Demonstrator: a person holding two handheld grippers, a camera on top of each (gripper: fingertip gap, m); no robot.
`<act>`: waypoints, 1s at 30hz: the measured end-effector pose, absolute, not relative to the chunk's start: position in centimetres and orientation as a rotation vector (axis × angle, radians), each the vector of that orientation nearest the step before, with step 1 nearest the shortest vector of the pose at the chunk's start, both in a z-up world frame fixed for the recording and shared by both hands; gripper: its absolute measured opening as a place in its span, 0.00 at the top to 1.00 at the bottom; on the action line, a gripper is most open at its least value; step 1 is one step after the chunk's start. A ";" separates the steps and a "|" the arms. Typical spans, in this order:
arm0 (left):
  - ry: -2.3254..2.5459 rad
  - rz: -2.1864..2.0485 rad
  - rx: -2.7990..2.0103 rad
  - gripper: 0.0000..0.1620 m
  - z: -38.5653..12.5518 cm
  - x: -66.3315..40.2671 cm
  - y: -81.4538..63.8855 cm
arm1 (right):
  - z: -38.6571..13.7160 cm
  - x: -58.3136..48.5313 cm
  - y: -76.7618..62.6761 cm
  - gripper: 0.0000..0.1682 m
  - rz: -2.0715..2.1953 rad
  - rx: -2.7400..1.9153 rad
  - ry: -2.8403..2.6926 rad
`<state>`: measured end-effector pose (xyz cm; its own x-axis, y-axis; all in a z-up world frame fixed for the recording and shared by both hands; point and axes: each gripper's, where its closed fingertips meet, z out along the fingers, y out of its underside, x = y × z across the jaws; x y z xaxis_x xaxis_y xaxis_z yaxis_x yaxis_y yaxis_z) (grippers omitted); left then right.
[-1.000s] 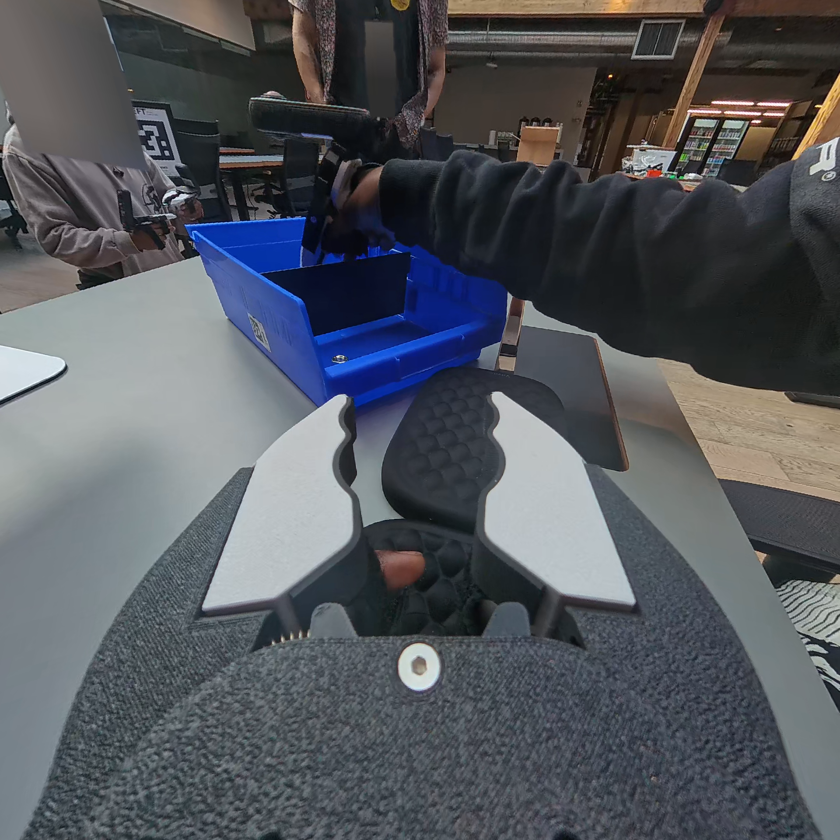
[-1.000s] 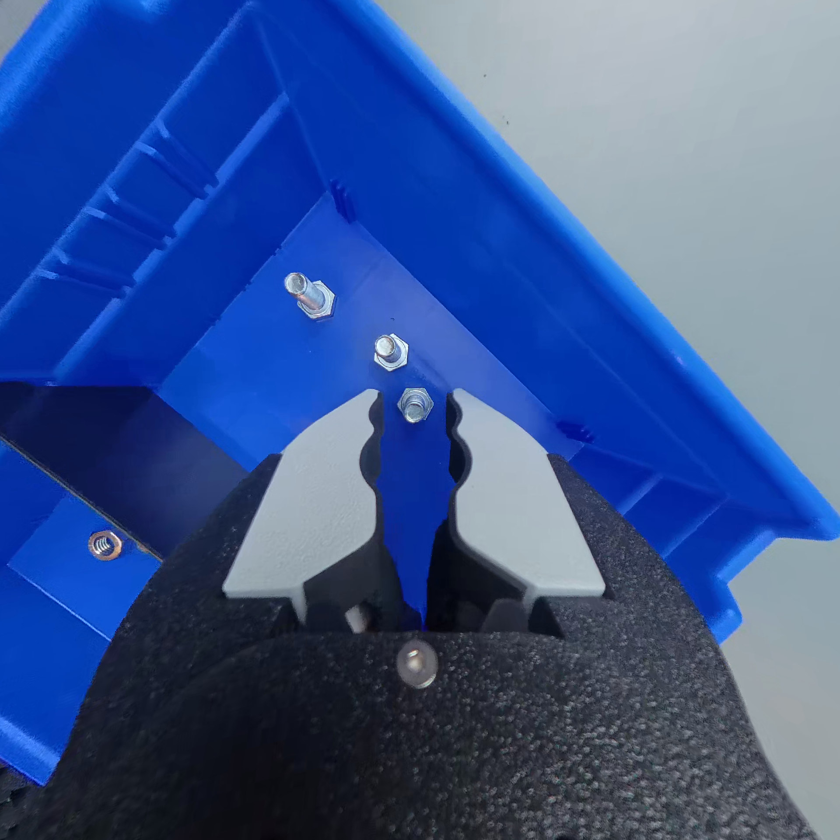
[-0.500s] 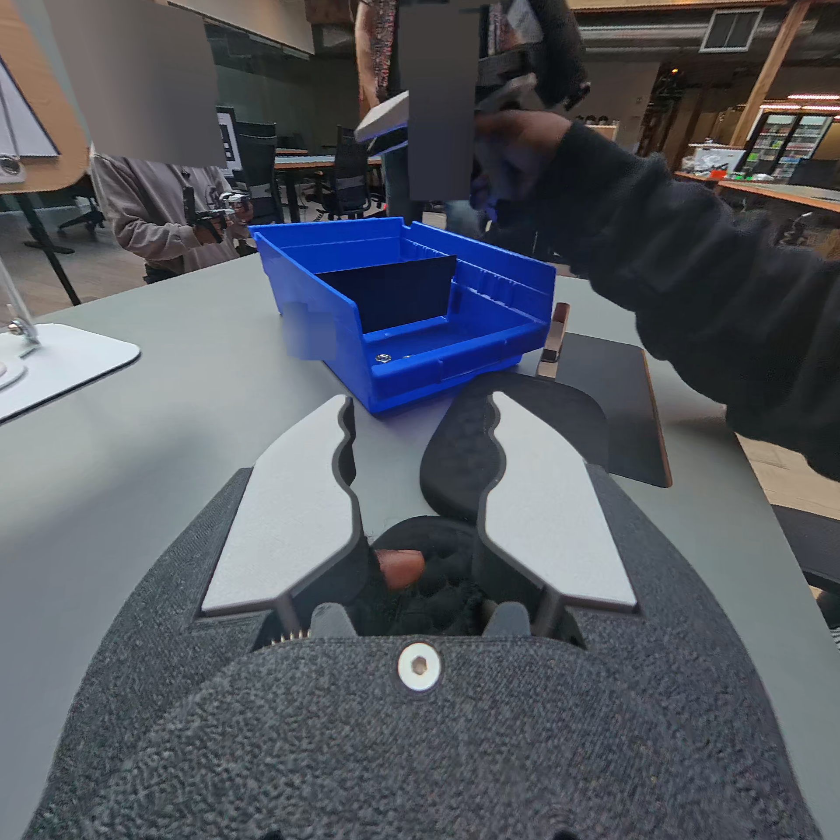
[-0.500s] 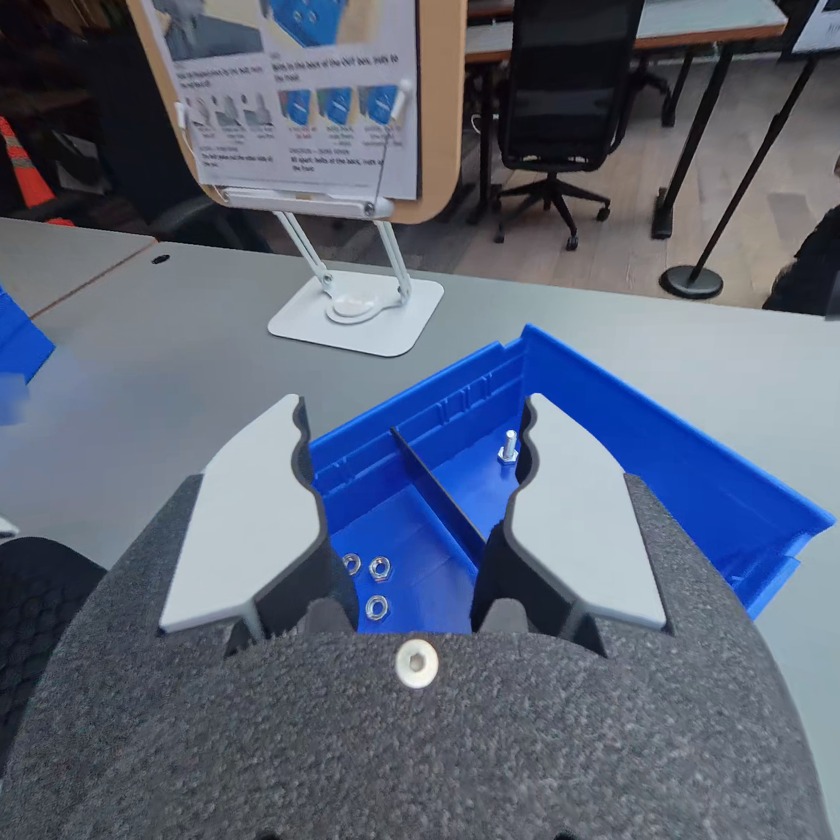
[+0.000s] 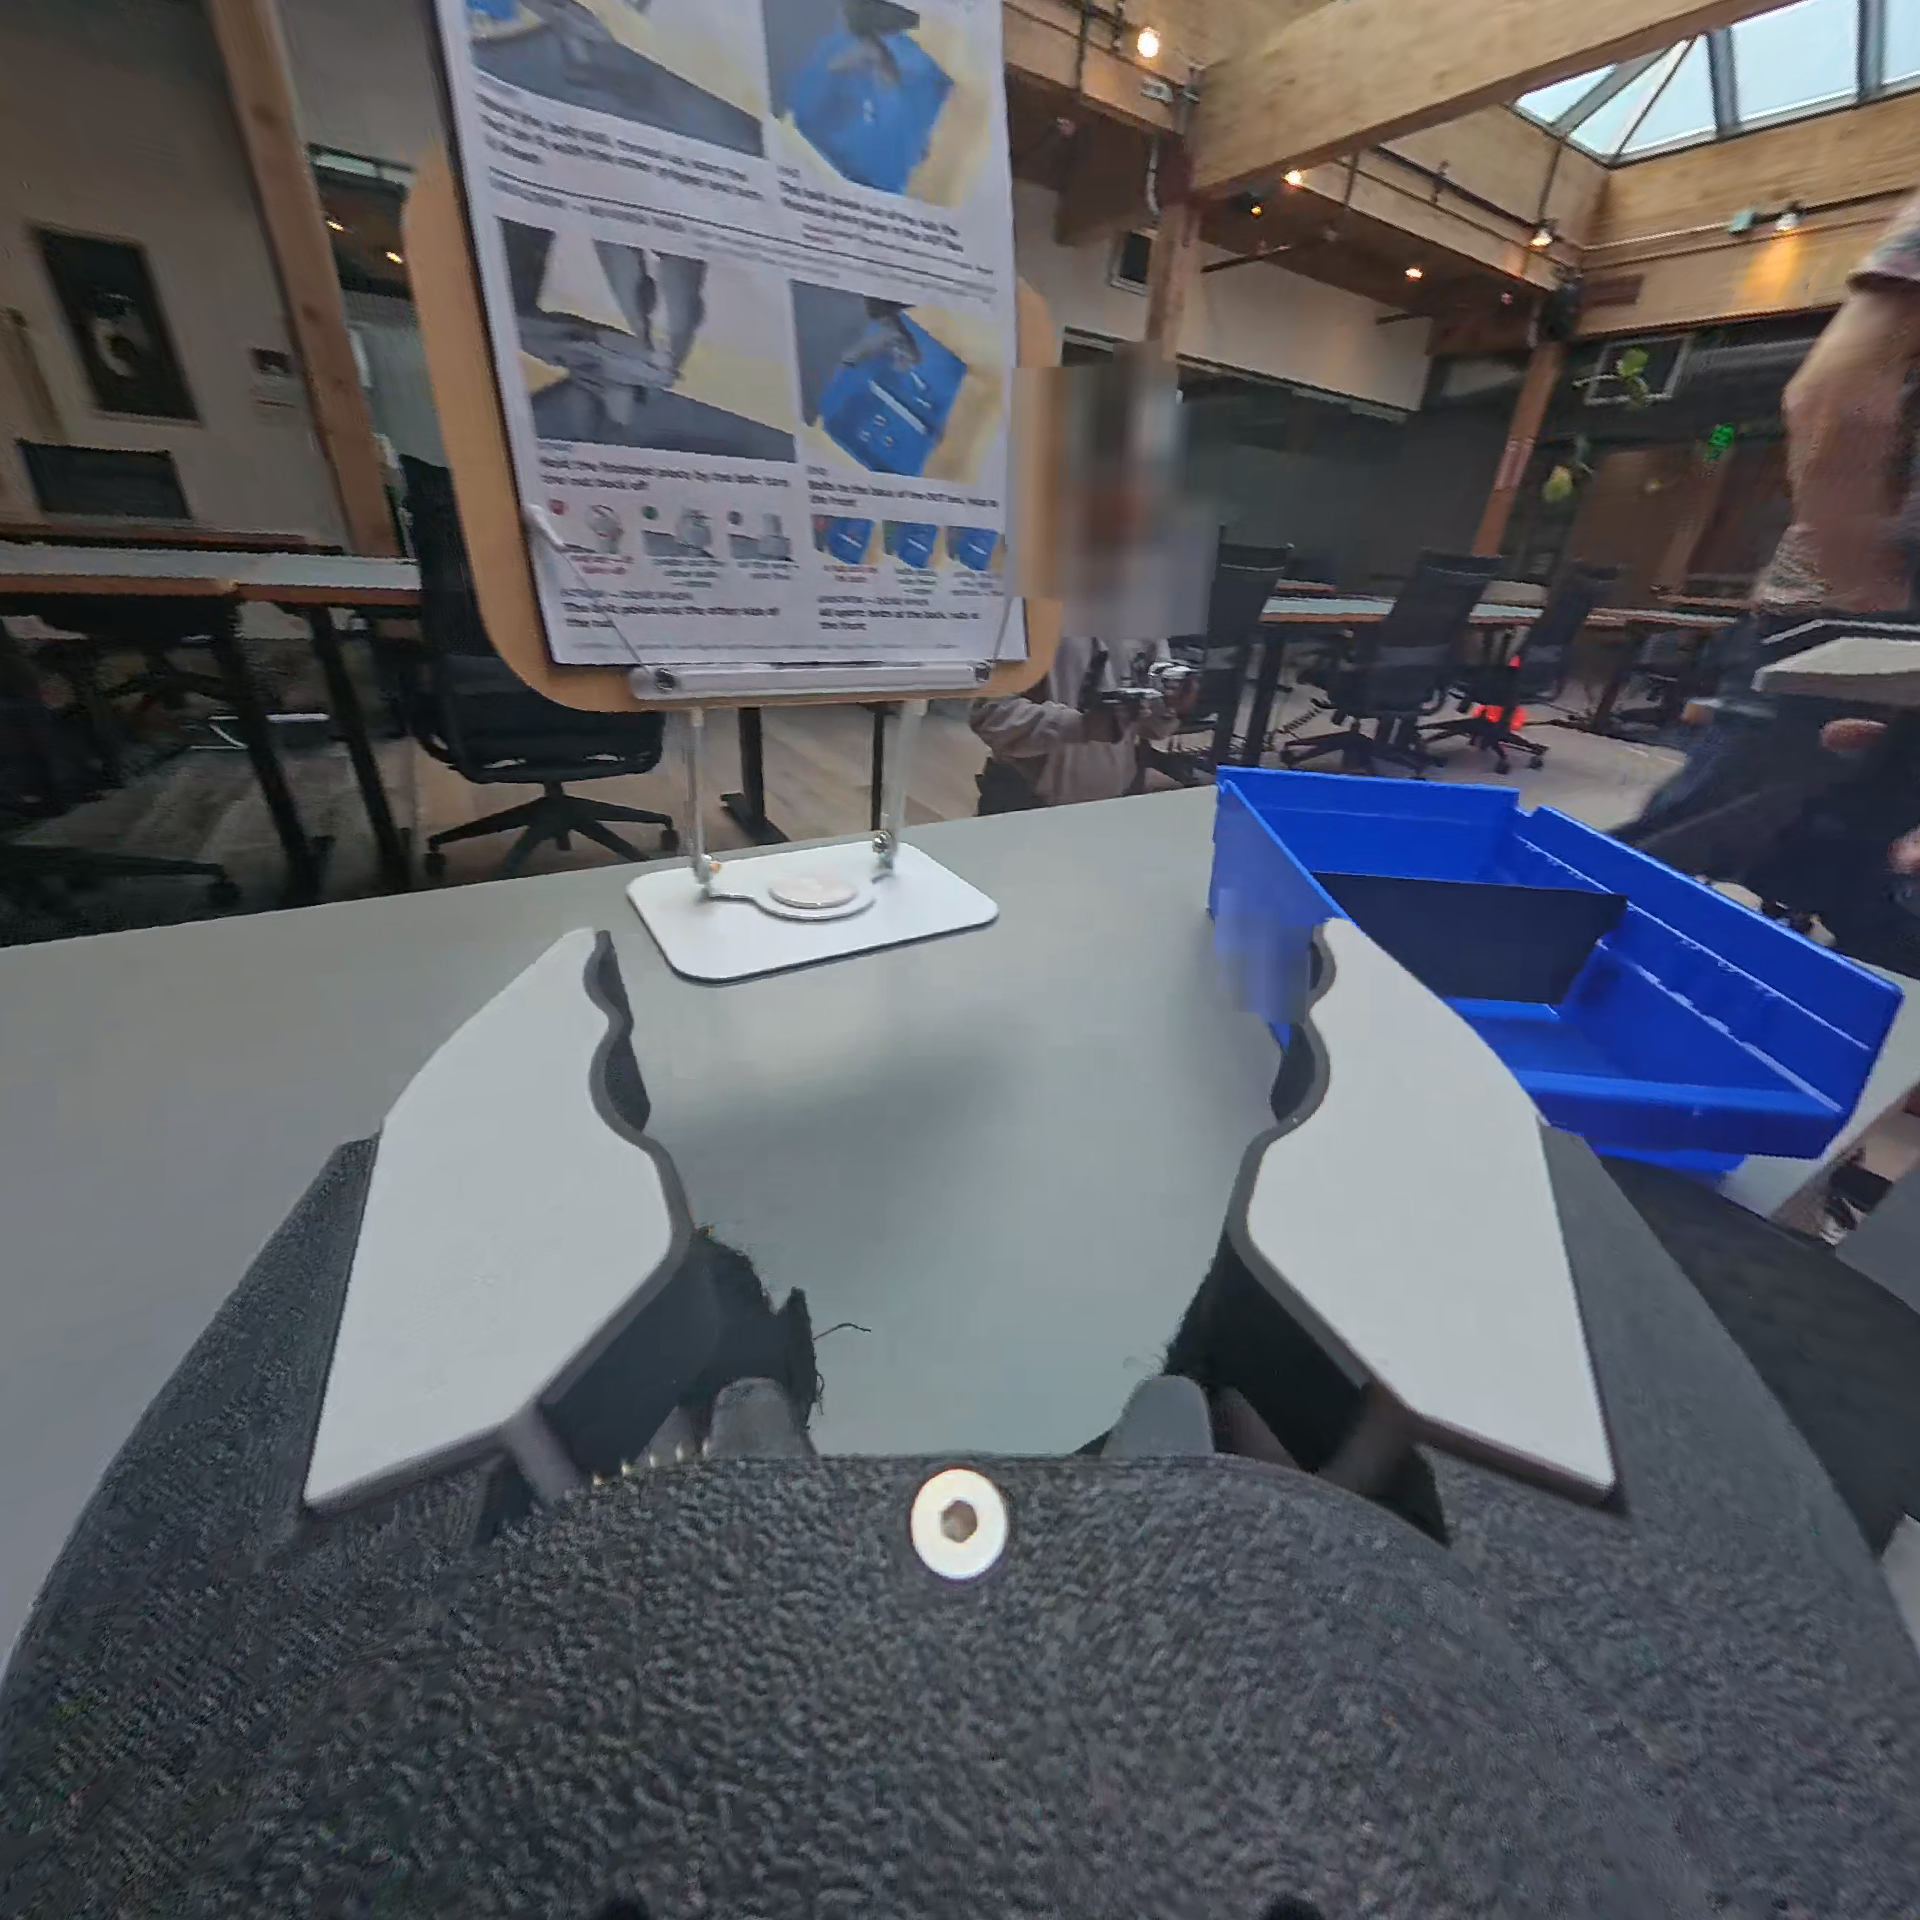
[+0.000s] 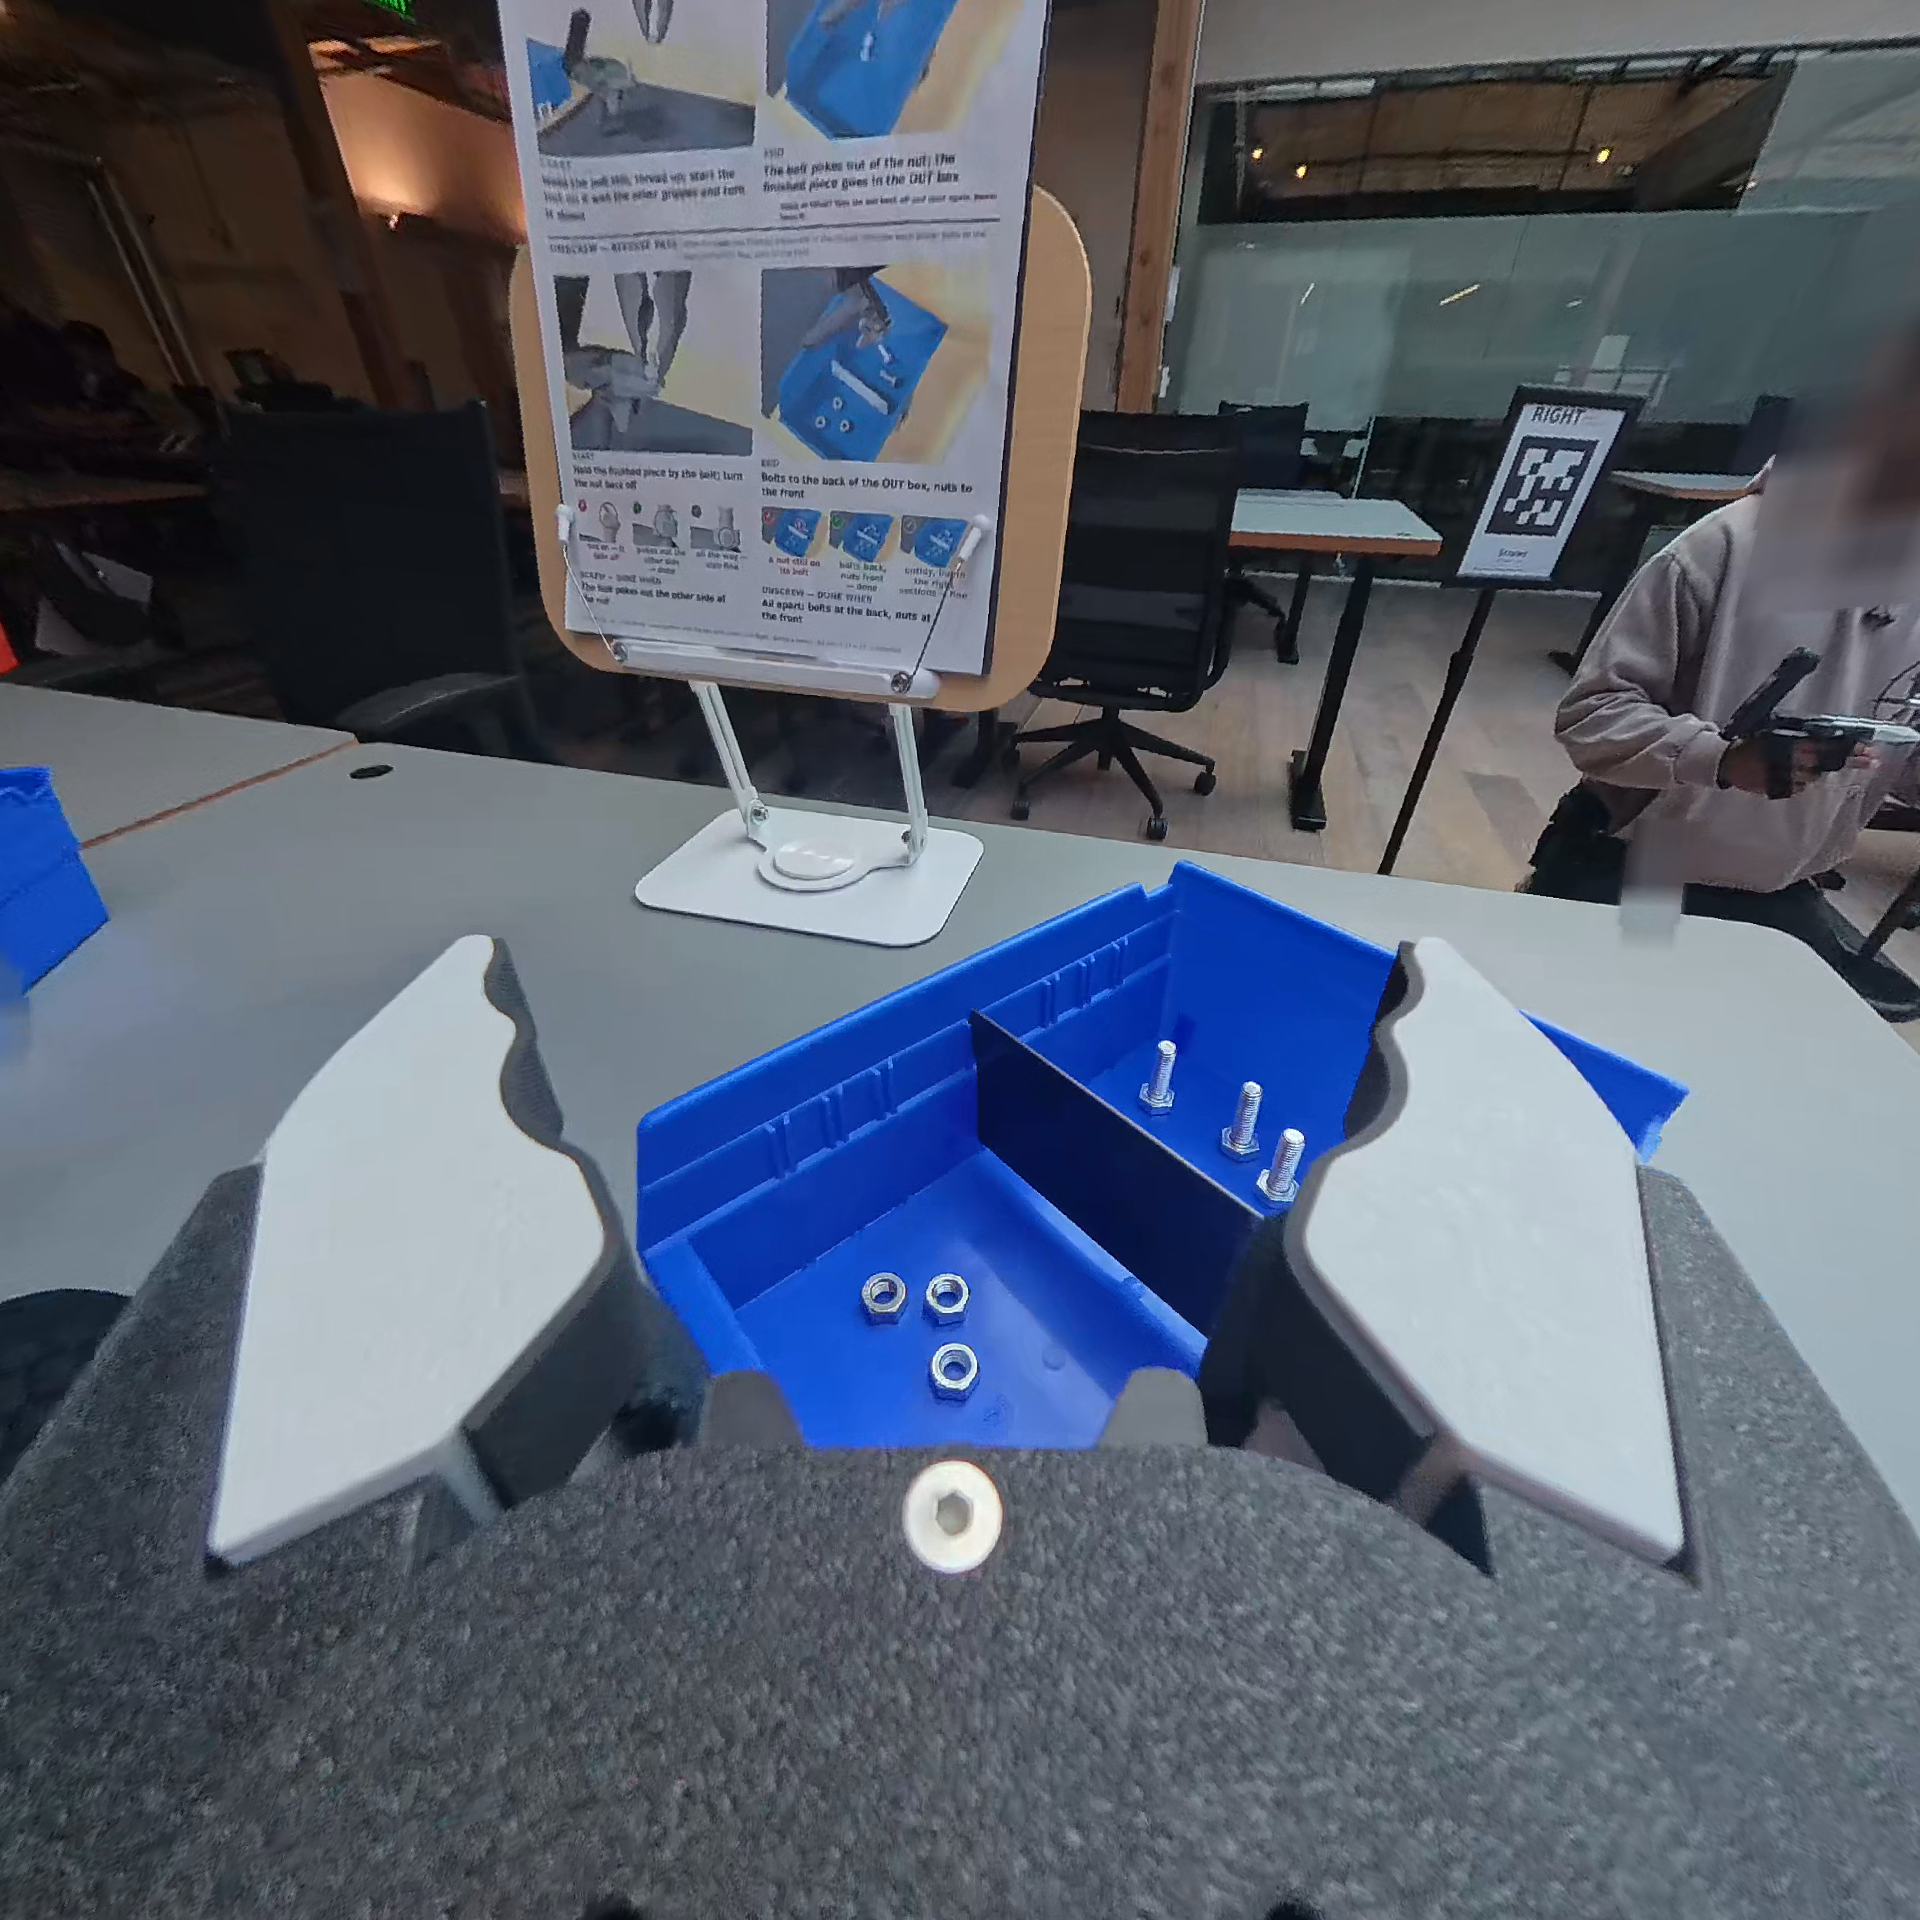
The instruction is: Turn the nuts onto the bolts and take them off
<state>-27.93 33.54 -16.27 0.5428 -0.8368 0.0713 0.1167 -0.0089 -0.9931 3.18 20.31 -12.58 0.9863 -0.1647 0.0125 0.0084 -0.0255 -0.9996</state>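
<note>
Where right gripper [image 6: 951, 997] spreads, bolt [image 6: 1281, 1164] half-hidden.

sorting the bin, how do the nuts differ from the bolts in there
The nuts lie flat in the bin's near compartment; the bolts stand upright on their heads in the far one, behind the black divider. Nuts are short rings; bolts are tall threaded shafts. Both are silver metal, three each, none joined.

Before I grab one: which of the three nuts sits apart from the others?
The nut nearest the camera; the other two nuts sit side by side behind it.
</note>
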 end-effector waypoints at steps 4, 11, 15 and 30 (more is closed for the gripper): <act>0.590 -0.764 -1.334 0.17 -14.2 -31.3 33.7 | -11.8 2.4 18.3 0.13 -0.112 -1.485 0.157; 0.543 -0.648 -1.383 0.14 -14.2 -35.1 32.8 | -12.3 0.9 15.0 0.13 -0.126 -1.424 0.164; 0.526 -0.553 -1.410 0.10 -14.9 -36.9 31.9 | -13.9 0.1 13.4 0.13 -0.183 -1.440 0.180; 0.525 -0.448 -1.435 0.15 -17.0 -41.4 28.6 | -18.2 -0.1 9.6 0.14 -0.307 -1.554 0.243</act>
<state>-41.43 28.56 -17.00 0.8079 -0.5851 -0.0703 -0.0220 0.0893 -0.9958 -0.14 9.64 -18.23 0.9385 -0.3429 0.0398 0.0396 -0.0076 -0.9992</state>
